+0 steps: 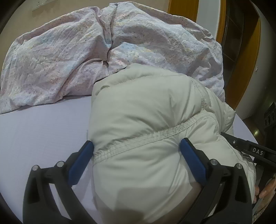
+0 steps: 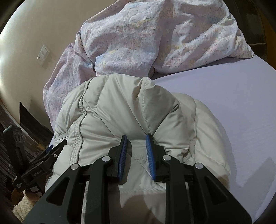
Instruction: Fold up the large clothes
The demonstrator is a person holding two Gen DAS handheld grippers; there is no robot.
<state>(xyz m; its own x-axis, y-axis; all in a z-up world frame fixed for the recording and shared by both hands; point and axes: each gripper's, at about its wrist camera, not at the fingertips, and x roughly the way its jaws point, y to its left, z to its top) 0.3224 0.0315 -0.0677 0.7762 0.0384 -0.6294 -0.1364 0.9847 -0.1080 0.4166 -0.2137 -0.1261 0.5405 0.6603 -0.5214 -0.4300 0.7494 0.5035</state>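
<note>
A puffy off-white quilted jacket [image 1: 138,103] lies bundled on the lilac bed sheet [image 1: 43,129]. My left gripper [image 1: 136,142] straddles its near bulge with the jaws spread wide. Its blue pads [image 1: 81,163] rest at the sides of the padding without squeezing it. In the right wrist view the jacket [image 2: 120,103] rises in a peak, and my right gripper [image 2: 136,137] is shut on a puckered fold of it. The left gripper [image 2: 51,151] shows at the jacket's left edge, and the right gripper [image 1: 250,149] shows at its right edge.
A crumpled pastel floral duvet [image 1: 69,51] is heaped behind the jacket across the bed's far side. A beige wall with a switch plate [image 2: 43,53] stands beyond, and a wooden door frame [image 1: 182,10] at the far right. A hand [image 1: 265,189] holds the right tool.
</note>
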